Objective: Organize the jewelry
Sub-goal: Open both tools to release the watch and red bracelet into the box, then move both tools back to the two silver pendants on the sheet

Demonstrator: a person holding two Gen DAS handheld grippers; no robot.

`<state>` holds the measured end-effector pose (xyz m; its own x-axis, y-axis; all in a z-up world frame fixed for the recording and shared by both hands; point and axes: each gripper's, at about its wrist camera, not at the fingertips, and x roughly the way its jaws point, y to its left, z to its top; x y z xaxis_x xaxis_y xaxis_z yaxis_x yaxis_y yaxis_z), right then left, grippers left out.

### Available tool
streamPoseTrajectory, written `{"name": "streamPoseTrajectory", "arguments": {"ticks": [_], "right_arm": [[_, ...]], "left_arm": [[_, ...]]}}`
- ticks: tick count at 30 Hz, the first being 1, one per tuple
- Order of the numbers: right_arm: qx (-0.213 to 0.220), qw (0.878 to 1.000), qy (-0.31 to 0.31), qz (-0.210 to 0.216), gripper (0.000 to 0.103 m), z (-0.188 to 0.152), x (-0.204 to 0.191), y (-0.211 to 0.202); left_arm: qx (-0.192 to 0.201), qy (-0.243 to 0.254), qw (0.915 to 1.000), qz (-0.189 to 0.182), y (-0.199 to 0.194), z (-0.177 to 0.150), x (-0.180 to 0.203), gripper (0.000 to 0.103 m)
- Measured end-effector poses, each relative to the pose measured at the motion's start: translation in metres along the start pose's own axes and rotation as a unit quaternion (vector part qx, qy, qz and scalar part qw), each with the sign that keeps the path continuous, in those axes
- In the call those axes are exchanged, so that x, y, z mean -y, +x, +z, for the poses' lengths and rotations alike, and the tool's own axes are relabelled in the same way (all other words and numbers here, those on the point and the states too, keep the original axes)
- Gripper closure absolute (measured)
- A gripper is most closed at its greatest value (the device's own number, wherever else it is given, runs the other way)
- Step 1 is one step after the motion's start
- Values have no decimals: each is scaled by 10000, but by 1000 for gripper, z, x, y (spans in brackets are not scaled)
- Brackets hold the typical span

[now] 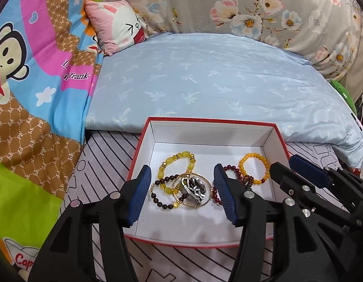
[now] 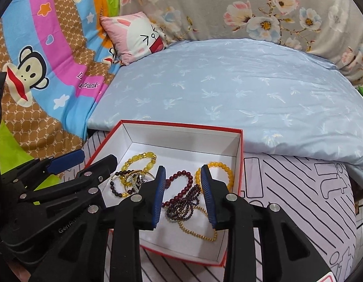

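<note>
The left gripper [image 1: 181, 188] is seen nearest the lens, its blue pads spread wide and empty above the tangled left-hand cluster in the red box [image 1: 144, 141]; the right gripper [image 2: 182, 195] is likewise held open, with nothing between its jaws, over the dark red beaded strand [image 2: 181, 188]. All the jewelry is found inside the box, which is set on striped bedding [image 1: 106, 145]. The yellow bead bracelet [image 1: 179, 162] and orange bead bracelet [image 1: 253, 168] are judged light, limp and slippery; overlapping loops may be dragged along. A single strand is best pinched across its beads at a free outer arc. Both tools are angled downward, side by side.
</note>
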<state>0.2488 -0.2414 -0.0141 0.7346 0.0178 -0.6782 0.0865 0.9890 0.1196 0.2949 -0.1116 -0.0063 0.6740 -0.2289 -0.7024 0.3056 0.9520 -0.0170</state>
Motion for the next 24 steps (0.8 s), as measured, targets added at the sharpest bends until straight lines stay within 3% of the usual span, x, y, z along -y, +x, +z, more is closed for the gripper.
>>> {"name": "streamPoseTrajectory", "arguments": {"ticks": [11,24], "right_arm": [[133,9998,-27,-159,64,-34,-11,-59],[24,9998,54,-215,60,-96,-20,-110]], "left_arm": [[32,-56,10000,22,-57,-29,1,50],[-120,-34,9999,32,-104,-86,5,48]]}}
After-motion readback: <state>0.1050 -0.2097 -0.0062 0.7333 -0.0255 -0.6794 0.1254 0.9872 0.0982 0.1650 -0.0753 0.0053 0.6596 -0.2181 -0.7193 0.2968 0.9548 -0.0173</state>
